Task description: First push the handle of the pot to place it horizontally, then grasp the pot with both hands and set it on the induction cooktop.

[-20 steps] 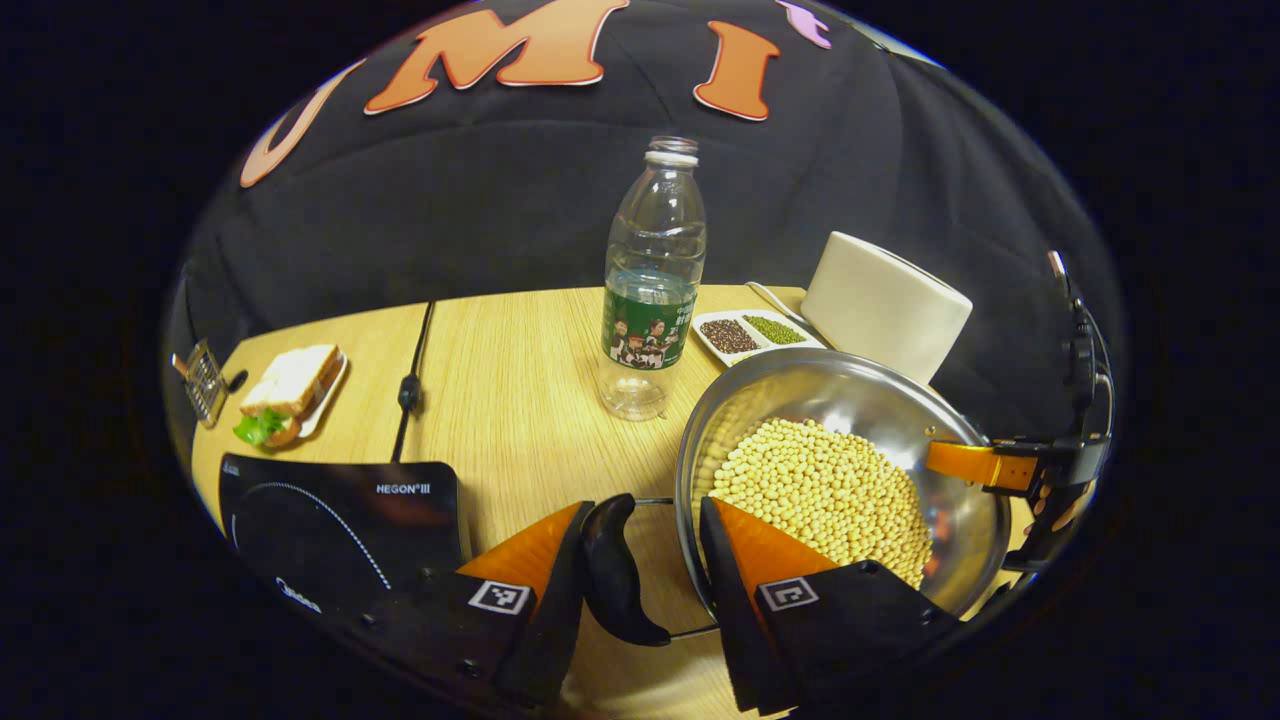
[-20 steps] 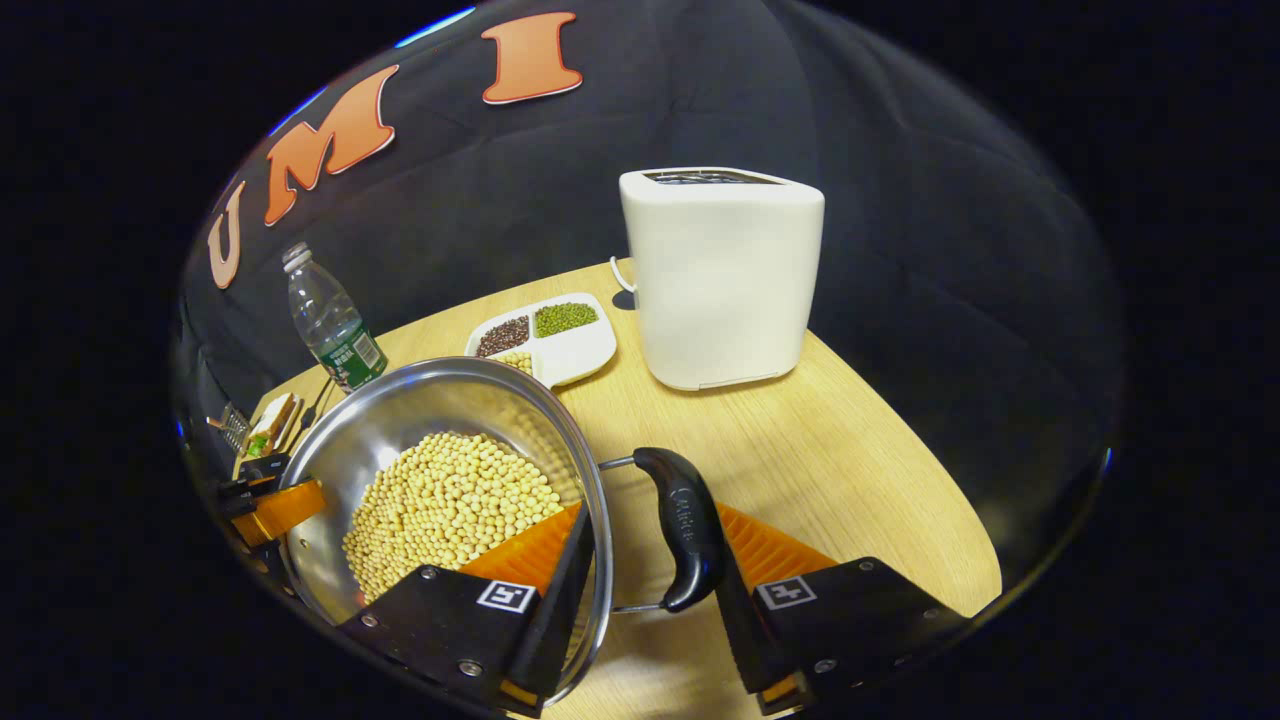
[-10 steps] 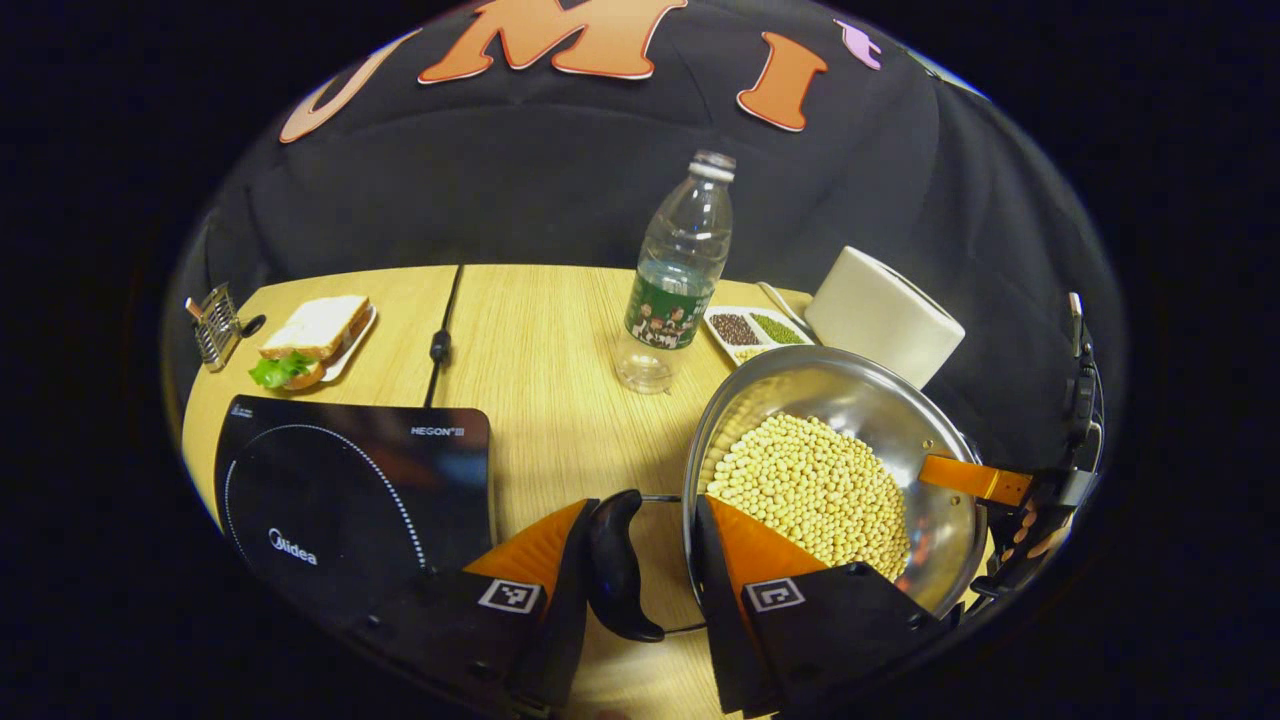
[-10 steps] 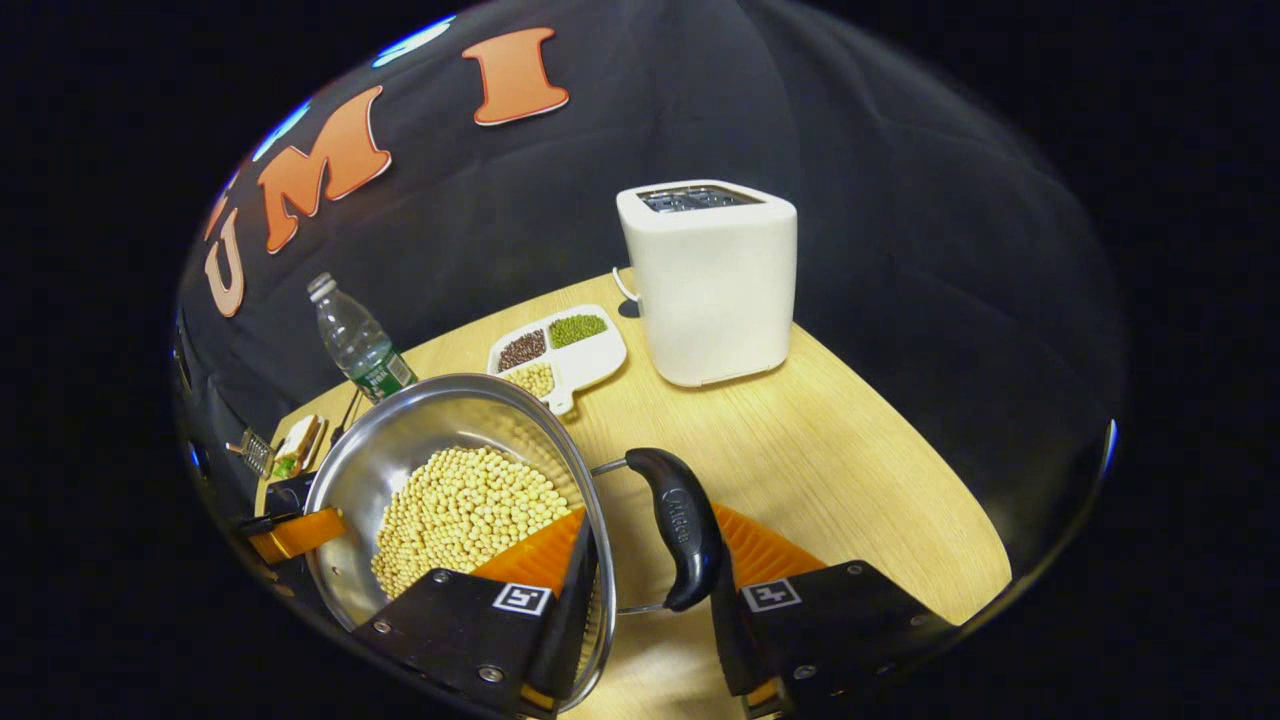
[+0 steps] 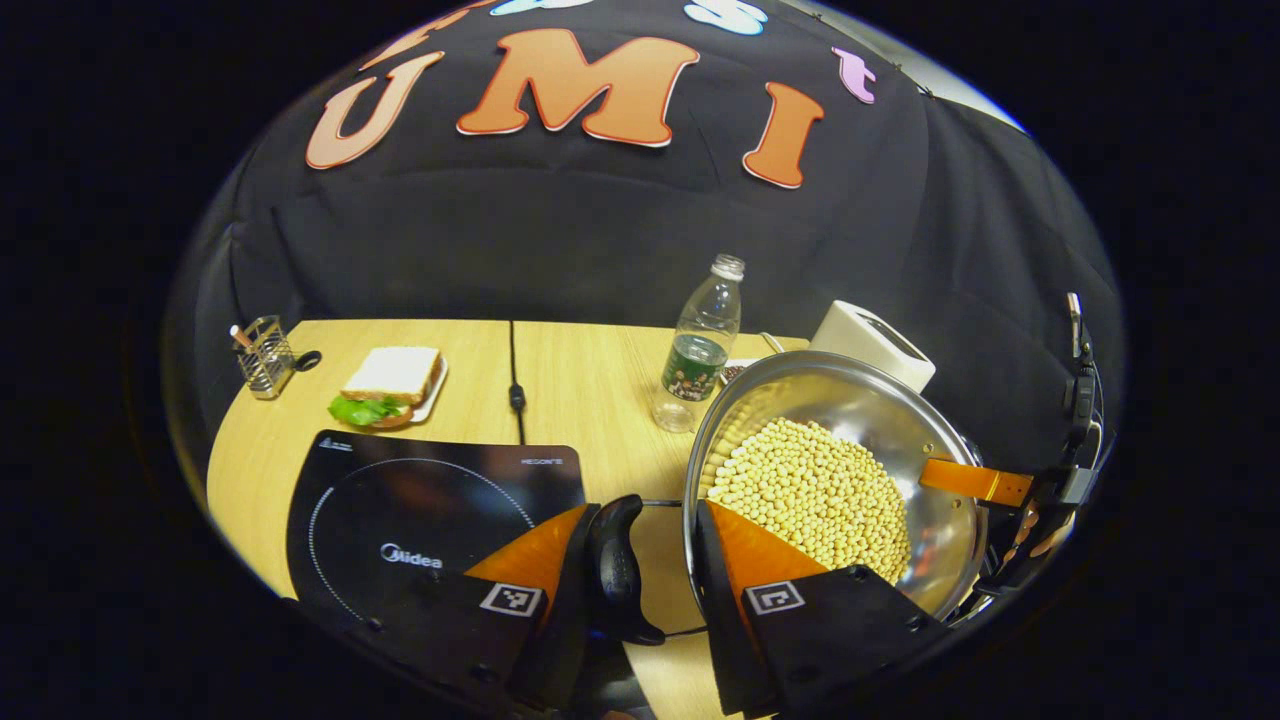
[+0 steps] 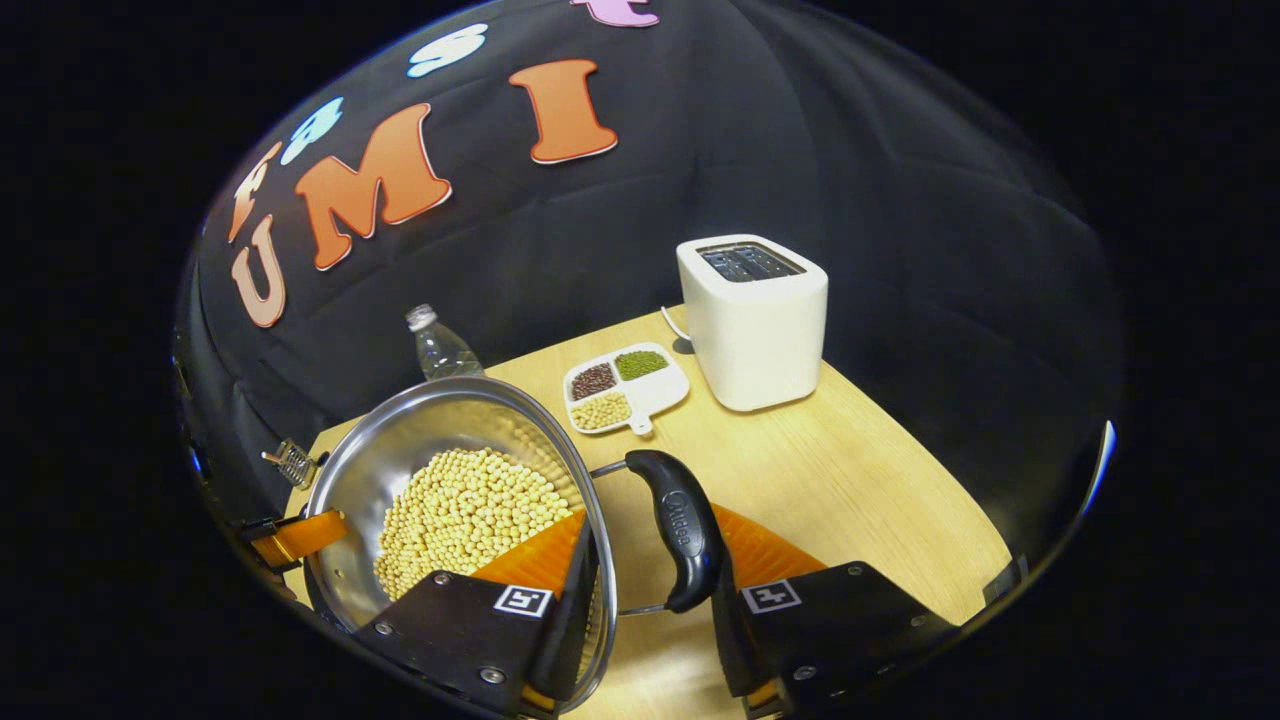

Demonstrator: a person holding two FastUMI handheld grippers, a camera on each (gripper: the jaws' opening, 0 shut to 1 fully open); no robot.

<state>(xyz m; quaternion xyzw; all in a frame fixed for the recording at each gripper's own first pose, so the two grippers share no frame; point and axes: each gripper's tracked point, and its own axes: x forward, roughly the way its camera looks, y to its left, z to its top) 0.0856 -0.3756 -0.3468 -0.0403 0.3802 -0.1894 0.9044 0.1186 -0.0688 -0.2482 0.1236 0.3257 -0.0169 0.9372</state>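
Note:
A steel pot (image 5: 860, 405) full of soybeans (image 5: 810, 490) hangs in the air above the wooden table, held from both sides. My left gripper (image 5: 640, 560) is shut on its black left handle (image 5: 615, 565), one finger outside the handle and the other over the pot rim. My right gripper (image 6: 655, 560) grips the black right handle (image 6: 680, 525) the same way, with the pot (image 6: 420, 440) to its left. The black induction cooktop (image 5: 420, 510) lies on the table, lower left of the pot. Each gripper also appears across the pot in the other's view.
A water bottle (image 5: 700, 345) stands behind the pot. A white toaster (image 6: 755, 320) and a divided dish of beans (image 6: 625, 388) sit at the back right. A sandwich plate (image 5: 390, 385), a wire holder (image 5: 262, 355) and a black cable (image 5: 515, 390) lie behind the cooktop.
Both grippers have risen with the pot held between them; the table and its objects look smaller and farther below. More of the cooktop has come into the left gripper view.

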